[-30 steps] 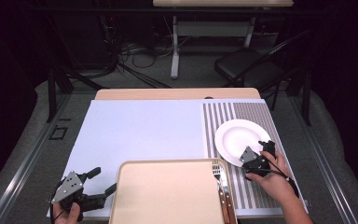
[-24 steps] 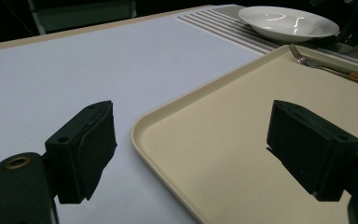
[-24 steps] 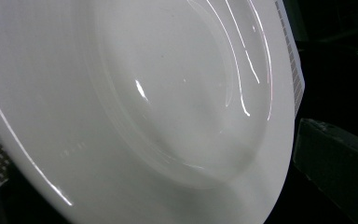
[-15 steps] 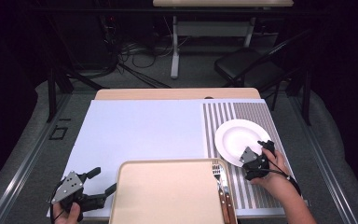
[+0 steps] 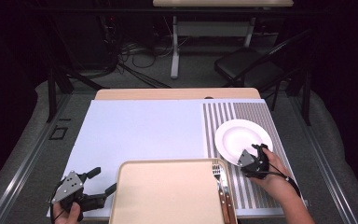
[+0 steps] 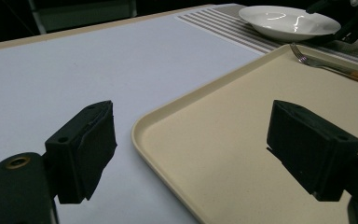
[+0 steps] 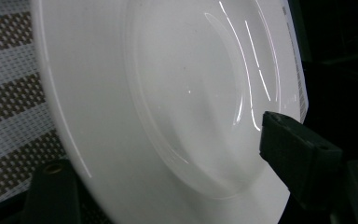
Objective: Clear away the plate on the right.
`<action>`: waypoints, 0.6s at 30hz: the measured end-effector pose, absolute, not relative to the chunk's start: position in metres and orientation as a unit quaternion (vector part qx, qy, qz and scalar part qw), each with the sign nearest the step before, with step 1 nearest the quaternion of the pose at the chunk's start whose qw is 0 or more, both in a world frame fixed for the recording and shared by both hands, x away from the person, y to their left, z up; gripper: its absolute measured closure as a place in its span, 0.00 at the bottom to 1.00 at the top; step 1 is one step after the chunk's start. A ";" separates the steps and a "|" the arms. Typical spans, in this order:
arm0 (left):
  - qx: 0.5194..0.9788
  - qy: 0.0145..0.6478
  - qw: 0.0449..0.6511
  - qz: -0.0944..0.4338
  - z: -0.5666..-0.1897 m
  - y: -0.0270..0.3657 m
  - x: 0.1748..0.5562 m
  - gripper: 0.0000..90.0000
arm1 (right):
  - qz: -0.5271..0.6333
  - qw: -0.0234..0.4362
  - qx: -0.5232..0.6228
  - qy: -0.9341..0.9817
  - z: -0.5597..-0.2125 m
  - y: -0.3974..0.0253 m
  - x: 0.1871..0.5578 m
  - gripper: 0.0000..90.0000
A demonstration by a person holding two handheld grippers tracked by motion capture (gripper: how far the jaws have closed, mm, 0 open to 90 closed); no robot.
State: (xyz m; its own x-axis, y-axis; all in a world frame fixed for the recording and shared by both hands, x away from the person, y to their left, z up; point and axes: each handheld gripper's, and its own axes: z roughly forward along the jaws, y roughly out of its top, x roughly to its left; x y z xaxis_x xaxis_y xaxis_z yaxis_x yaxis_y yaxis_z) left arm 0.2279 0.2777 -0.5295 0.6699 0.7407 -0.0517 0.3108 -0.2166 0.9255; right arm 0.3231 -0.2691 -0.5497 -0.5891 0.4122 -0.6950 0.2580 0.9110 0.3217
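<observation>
A white plate (image 5: 243, 138) lies on the striped mat (image 5: 223, 116) at the table's right. My right gripper (image 5: 259, 150) is at the plate's near rim, open, its jaws straddling the rim. In the right gripper view the plate (image 7: 168, 93) sits between the jaws, one jaw under it and one over it, and my right gripper (image 7: 163, 149) has not pinched it. A beige tray (image 5: 168, 196) sits at the front centre with a fork (image 5: 217, 173) and a knife (image 5: 225, 196) along its right side. My left gripper (image 5: 103, 180) stands open by the tray's left corner (image 6: 142, 130), holding nothing (image 6: 191, 126).
A pale blue mat (image 5: 140, 130) covers the table's left and middle. A black chair (image 5: 251, 70) and a table leg stand beyond the far edge. In the left gripper view the fork (image 6: 317, 63) and the plate (image 6: 289, 23) lie far off at the upper right.
My right gripper has shifted very slightly at the plate's near rim. The plate, the tray and my left gripper have stayed where they were.
</observation>
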 end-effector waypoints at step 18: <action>0.753 0.349 0.519 0.205 -0.530 0.277 0.228 0.17 | 0.082 0.377 0.163 0.908 -0.550 -0.265 0.318 0.61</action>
State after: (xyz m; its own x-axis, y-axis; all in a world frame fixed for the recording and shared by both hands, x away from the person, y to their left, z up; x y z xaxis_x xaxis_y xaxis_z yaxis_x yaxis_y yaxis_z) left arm 0.2281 0.2771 -0.5298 0.6733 0.7374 -0.0537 0.3125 -0.2180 0.9246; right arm 0.3181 -0.2649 -0.5502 -0.6625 0.3572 -0.6584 0.2340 0.9337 0.2710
